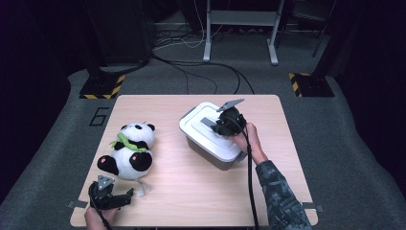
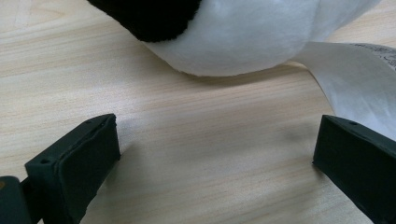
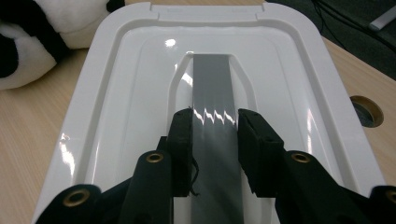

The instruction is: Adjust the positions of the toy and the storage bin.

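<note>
A white-lidded grey storage box [image 1: 221, 158] stands right of the table's middle. My right gripper [image 1: 218, 125] rests on top of its lid [image 3: 126, 70], and its pads squeeze the lid's grey handle strip [image 3: 212, 84] from both sides; the right gripper [image 3: 215, 122] is shut on it. A plush panda [image 1: 130, 151] with a green scarf sits at the left. Just in front of it, near the table's front edge, my left gripper [image 1: 129, 195] lies low over the wood. The left gripper [image 2: 215, 140] is open with bare tabletop between the jaws, and the panda's white belly [image 2: 233, 42] lies just beyond.
The panda's white fabric tag [image 2: 359, 88] lies on the wood by one jaw of my left gripper. A round hole [image 3: 366, 109] is cut into the wooden table [image 1: 191, 191] beside the box. Cables and stand bases lie on the grey floor beyond the table.
</note>
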`<action>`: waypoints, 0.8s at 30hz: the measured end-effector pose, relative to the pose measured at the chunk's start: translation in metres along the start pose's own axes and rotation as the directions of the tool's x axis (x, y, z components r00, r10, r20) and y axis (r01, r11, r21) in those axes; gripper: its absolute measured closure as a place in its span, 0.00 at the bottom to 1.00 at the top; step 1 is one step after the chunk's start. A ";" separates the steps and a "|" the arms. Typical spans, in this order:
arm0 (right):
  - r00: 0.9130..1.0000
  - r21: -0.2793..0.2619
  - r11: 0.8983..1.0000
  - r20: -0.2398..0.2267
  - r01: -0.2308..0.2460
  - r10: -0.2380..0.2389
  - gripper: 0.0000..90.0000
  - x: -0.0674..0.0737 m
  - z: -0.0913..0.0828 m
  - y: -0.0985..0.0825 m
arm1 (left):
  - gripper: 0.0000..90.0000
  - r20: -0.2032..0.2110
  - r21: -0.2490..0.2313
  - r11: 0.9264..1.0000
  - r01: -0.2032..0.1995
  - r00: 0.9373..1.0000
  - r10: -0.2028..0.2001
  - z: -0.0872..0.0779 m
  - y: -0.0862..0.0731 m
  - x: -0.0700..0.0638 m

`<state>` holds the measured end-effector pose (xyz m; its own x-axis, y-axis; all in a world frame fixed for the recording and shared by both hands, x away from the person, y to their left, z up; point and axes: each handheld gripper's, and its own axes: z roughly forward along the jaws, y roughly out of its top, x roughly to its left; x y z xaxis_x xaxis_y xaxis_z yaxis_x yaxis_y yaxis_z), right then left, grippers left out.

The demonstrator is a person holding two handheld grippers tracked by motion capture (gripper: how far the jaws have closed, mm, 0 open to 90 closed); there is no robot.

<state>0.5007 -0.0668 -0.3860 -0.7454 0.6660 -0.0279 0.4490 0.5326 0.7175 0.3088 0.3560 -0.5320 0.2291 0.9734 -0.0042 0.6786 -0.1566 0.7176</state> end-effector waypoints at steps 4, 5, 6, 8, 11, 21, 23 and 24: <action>0.999 -0.001 0.999 0.021 -0.032 0.032 0.74 0.009 -0.001 -0.001 | 0.00 0.000 0.000 1.000 0.000 1.000 0.000 0.000 0.000 0.000; 0.999 -0.010 0.999 0.027 -0.033 0.033 0.74 0.014 -0.001 -0.001 | 0.00 0.000 -0.007 1.000 0.001 1.000 -0.001 0.001 0.000 0.000; 0.999 -0.010 0.999 0.027 -0.033 0.033 0.74 0.014 -0.001 -0.001 | 0.00 0.000 -0.007 1.000 0.001 1.000 -0.001 0.001 0.000 0.000; 0.999 -0.007 0.999 0.023 -0.047 0.047 0.74 0.020 -0.001 -0.001 | 0.00 0.000 -0.007 1.000 0.001 1.000 -0.001 0.001 0.000 0.000; 0.998 -0.001 0.998 0.016 -0.066 0.066 0.74 0.022 0.000 0.001 | 0.00 0.000 -0.007 1.000 0.002 1.000 -0.002 0.001 0.000 0.000; 0.995 0.004 0.995 -0.032 -0.096 0.096 0.74 0.033 0.003 0.004 | 0.00 0.000 0.000 1.000 0.000 1.000 0.000 0.000 0.000 0.000; 0.996 0.003 0.996 -0.034 -0.087 0.087 0.74 0.034 0.004 0.005 | 0.00 0.000 0.000 1.000 0.000 1.000 0.000 0.000 0.000 0.000; 0.996 0.004 0.997 -0.031 -0.082 0.082 0.74 0.036 0.004 0.005 | 0.00 0.000 0.000 1.000 0.000 1.000 0.000 0.000 0.000 0.000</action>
<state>0.4786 -0.0377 -0.3862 -0.7211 0.6908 0.0526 0.5104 0.4783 0.7146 0.3088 0.3560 -0.5320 0.2296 0.9733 -0.0043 0.6785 -0.1569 0.7177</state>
